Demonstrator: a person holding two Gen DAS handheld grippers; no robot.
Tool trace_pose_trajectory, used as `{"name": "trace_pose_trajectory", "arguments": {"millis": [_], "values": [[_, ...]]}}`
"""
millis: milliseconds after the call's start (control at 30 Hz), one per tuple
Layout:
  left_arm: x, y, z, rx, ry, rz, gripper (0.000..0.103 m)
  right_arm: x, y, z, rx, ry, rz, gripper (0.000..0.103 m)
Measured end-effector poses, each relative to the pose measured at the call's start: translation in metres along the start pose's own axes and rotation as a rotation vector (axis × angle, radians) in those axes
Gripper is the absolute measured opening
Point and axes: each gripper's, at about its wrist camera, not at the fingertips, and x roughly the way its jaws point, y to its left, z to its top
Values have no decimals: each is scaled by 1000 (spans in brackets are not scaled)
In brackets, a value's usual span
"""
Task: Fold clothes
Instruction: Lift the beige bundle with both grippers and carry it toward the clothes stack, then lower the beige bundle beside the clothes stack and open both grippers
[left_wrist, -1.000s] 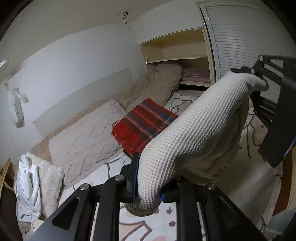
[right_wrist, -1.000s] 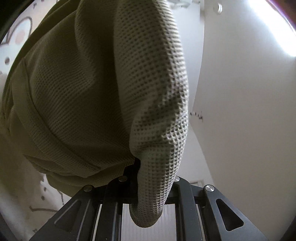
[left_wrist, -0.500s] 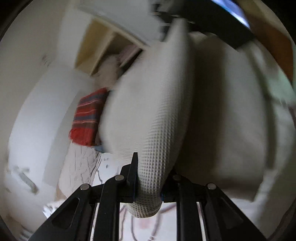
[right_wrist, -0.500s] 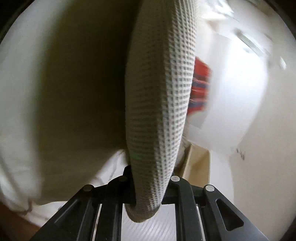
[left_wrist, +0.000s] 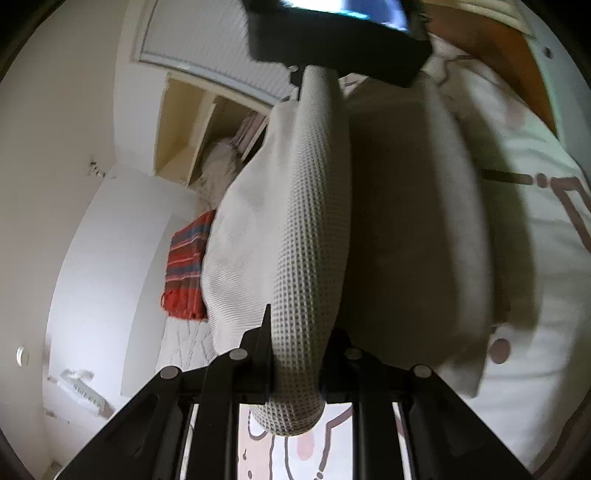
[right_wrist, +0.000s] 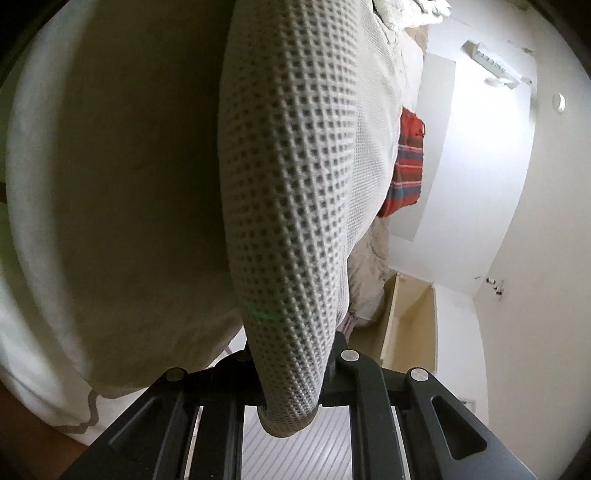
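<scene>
Spanning both tongs, waffle-knit garment (left_wrist: 306, 221) (right_wrist: 291, 192), clamped each end

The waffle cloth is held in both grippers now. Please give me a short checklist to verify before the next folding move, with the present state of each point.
1. Left gripper is shut on the waffle cloth: ok, the rolled edge is pinched between the fingers.
2. Right gripper is shut on the cloth: ok, same pinch.
3. Edge runs taut between the two grippers: ok, in the left view it stretches straight to the right gripper.
4. Rest of the cloth hangs free, without twist: cannot tell, that part is blurred and in shadow.
5. Landing spot on the printed sheet is free: cannot tell, the cloth hides most of it.
6. Red plaid blanket is apart from the cloth: cannot tell, the cloth overlaps it in the view.
</scene>
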Motion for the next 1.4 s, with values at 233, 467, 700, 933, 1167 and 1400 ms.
{"name": "trace_pose_trajectory", "arguments": {"millis": [233,467,700,933,1167,1400], "values": [[-2,-19,-8,17,-9,-16,27,11,3,-45,-2,138,138,95],[-20,-34,-9,10,-57,-142,51,29,-51,-117,196,389,140,95],[-47,-25,-31,-84,-34,-406,51,-53,-123,-40,703,299,175,95],[-48,34,-67,-446,12,-594,51,-58,-135,-5,1322,138,471,95],[2,136,-83,-896,22,-692,60,-39,-87,53,1516,79,697,95],[80,165,-70,-1167,105,-815,60,-16,-29,53,1712,195,814,97]]}}
